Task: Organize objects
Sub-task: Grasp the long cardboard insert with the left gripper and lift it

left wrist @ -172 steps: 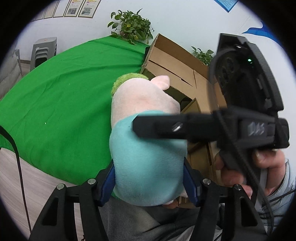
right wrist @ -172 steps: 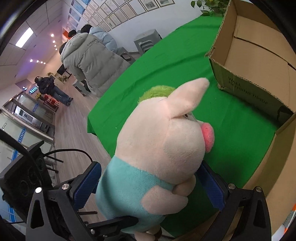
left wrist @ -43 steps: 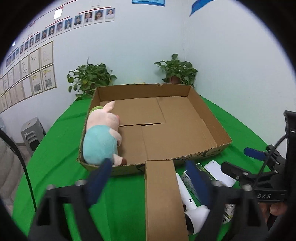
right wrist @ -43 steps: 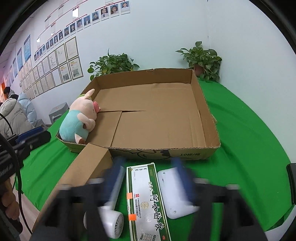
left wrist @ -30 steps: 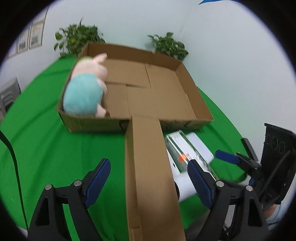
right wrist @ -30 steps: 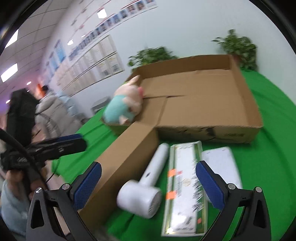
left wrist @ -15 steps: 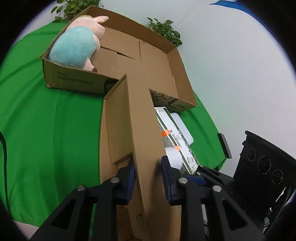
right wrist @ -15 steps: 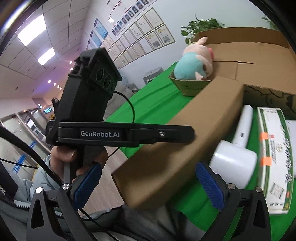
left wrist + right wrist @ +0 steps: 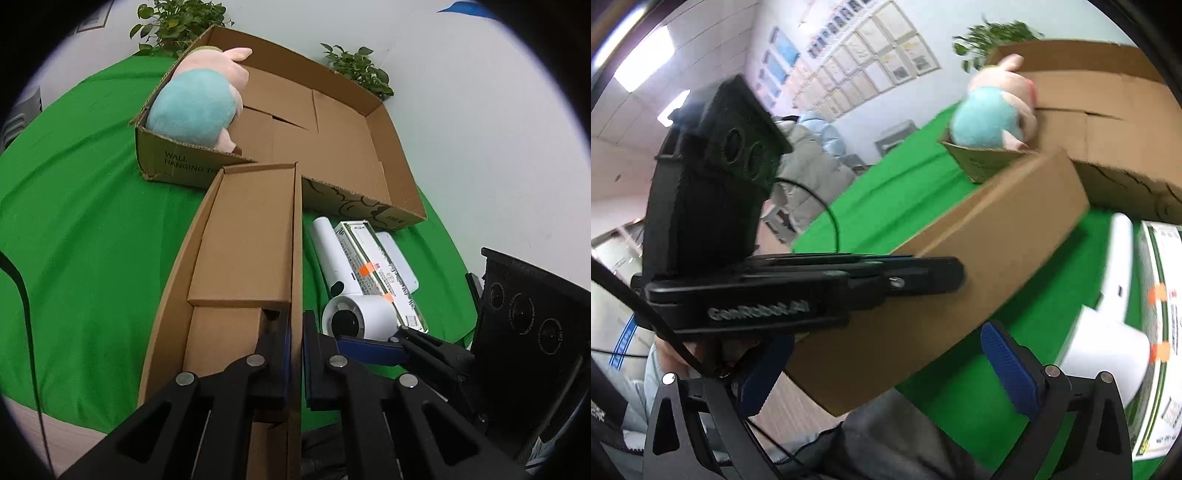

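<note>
A long open cardboard box (image 9: 240, 240) lies on the green cloth, its far end against the big shallow carton (image 9: 400, 162). My left gripper (image 9: 295, 332) is shut on the long box's right side wall, one pad inside and one outside. From the right wrist view the left gripper (image 9: 923, 277) clamps the top edge of the box (image 9: 979, 236). My right gripper (image 9: 886, 369) is open, and the box's near lower corner sits between its blue pads without touching them. A plush pig (image 9: 199, 99) lies in the carton's near left corner.
Right of the long box lie a white hair dryer (image 9: 354, 314), a green-and-white flat pack (image 9: 376, 266) and a white flat device (image 9: 400, 262). Potted plants (image 9: 354, 66) stand behind the carton. People in coats (image 9: 805, 166) stand beyond the table's left edge.
The plush pig, held earlier by both grippers, now lies in the carton. My left gripper's jaws have shut on the long box's wall. My right gripper swung left toward the box's near end.
</note>
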